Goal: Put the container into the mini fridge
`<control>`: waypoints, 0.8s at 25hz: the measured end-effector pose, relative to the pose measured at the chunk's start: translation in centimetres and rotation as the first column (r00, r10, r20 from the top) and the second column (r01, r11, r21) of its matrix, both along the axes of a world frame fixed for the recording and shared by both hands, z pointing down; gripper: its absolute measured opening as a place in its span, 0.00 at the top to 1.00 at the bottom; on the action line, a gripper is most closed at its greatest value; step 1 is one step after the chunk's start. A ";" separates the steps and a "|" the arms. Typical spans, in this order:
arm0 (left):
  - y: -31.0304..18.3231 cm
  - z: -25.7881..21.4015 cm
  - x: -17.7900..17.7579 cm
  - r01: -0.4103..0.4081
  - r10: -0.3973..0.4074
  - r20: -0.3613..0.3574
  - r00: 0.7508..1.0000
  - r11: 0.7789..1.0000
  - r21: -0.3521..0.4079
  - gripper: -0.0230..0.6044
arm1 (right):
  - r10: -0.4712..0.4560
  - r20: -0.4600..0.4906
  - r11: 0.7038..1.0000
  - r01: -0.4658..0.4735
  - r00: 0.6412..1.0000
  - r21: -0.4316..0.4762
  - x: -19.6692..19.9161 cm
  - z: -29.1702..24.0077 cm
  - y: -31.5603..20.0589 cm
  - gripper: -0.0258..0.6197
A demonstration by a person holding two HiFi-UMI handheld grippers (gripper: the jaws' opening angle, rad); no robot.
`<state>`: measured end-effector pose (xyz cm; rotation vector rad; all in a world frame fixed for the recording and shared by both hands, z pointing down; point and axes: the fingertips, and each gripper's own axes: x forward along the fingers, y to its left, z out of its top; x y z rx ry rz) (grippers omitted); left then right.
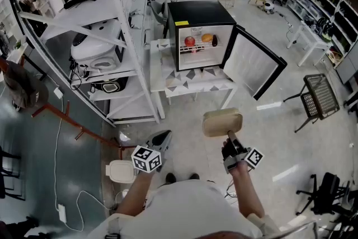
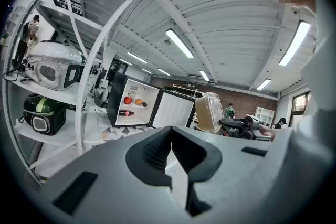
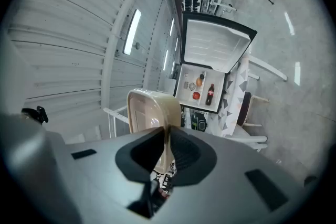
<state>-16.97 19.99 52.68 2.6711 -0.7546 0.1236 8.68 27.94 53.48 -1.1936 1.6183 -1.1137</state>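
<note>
The mini fridge [image 1: 201,11] stands open, its door [image 1: 254,61] swung wide to the right, so the front is free. A red fruit [image 1: 189,41] and an orange fruit [image 1: 207,38] occupy the upper shelf, and a bottle [image 2: 126,112] lies below. The white rack [image 1: 120,36] stands close at the left. The floor [image 1: 190,117] before the table [image 1: 196,85] is bare.

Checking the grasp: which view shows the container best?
Right gripper view: the right gripper pinches the container by its rim, close up. Head view shows it short of the mini fridge; left gripper view shows it small.
</note>
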 end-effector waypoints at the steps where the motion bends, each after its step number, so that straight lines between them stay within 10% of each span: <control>1: 0.0 0.0 0.1 -0.001 0.001 0.000 1.000 1.000 0.001 0.96 | 0.000 -0.002 1.000 0.000 1.000 0.002 0.1 0.0 -0.1 0.90; 20: -0.5 0.5 1.2 0.024 -0.024 0.012 1.000 1.000 -0.006 0.96 | -0.028 0.017 0.999 0.027 0.999 0.026 1.6 0.3 -1.4 0.90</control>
